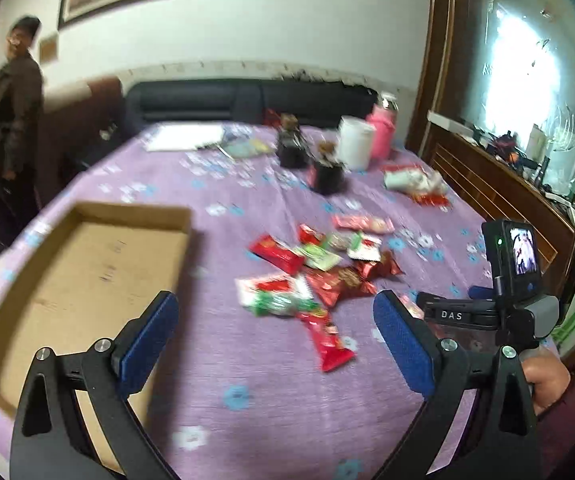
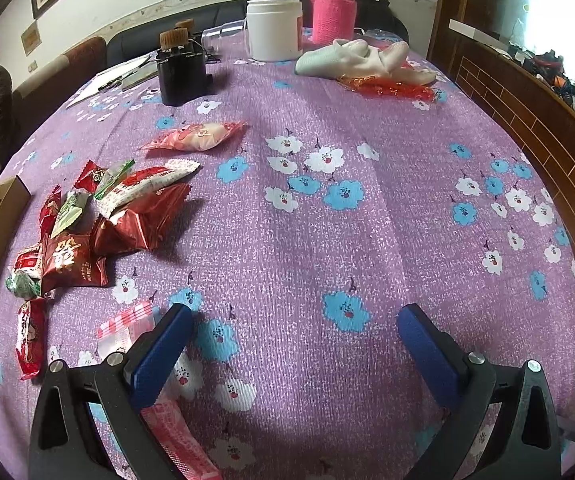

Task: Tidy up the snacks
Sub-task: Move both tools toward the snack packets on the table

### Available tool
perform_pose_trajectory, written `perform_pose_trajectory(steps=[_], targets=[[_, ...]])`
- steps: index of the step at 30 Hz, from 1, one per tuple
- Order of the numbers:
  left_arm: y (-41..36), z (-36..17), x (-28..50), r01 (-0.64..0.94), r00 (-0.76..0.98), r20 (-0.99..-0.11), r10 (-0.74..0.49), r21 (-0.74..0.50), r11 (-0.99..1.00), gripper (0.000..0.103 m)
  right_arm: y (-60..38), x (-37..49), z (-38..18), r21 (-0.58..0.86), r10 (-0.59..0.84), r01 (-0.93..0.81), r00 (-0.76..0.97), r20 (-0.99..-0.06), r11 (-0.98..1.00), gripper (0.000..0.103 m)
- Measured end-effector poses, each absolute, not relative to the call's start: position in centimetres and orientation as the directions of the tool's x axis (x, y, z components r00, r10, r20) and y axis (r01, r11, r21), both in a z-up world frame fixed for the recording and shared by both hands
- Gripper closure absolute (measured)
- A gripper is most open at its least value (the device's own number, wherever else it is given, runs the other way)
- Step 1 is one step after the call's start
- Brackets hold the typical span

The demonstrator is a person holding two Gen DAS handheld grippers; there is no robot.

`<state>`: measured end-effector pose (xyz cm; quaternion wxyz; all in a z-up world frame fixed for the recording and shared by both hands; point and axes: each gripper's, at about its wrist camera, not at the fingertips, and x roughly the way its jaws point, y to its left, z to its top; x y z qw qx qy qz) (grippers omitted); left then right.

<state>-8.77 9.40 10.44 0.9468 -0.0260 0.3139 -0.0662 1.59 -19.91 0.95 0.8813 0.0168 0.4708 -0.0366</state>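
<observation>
Tongs both spread wide, nothing held: left tongs [image 1: 275,344], right tongs [image 2: 293,354]. Snack packets [image 1: 315,272] heaped loose at 12 o'clock of left tongs, touching each other. Cardboard tray [image 1: 87,280] at 10 o'clock, nothing in it, so sorting looks unstarted. Purple floral table [image 2: 327,240]; white jar [image 2: 274,28], pink bottle [image 2: 333,8] at far edge; a person stands by the wall.

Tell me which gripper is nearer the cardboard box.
Left. The left gripper hangs open right beside the cardboard box, its left finger over the box's near corner. The right gripper is open beyond the snack pile, with the box only at its view's far-left edge.
</observation>
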Motion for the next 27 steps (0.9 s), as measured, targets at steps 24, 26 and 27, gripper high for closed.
perform_pose_trajectory(steps=[24,26,27], targets=[[9.7,8.6,-10.8,0.040,0.745,-0.662,-0.084,-0.081,0.996,0.004,-19.0,-1.8,5.3,0.055,-0.046,0.110,0.743,-0.667,0.992,0.002],[9.4,8.5,-10.5,0.048,0.741,-0.665,-0.096,-0.091,0.995,0.004,-19.5,-2.3,5.3,0.084,-0.043,0.126,0.766,-0.642,0.988,0.002],[9.2,8.5,-10.3,0.051,0.737,-0.669,-0.100,-0.093,0.994,0.004,-19.7,-2.5,5.2,0.098,-0.039,0.131,0.774,-0.632,0.987,0.002]])
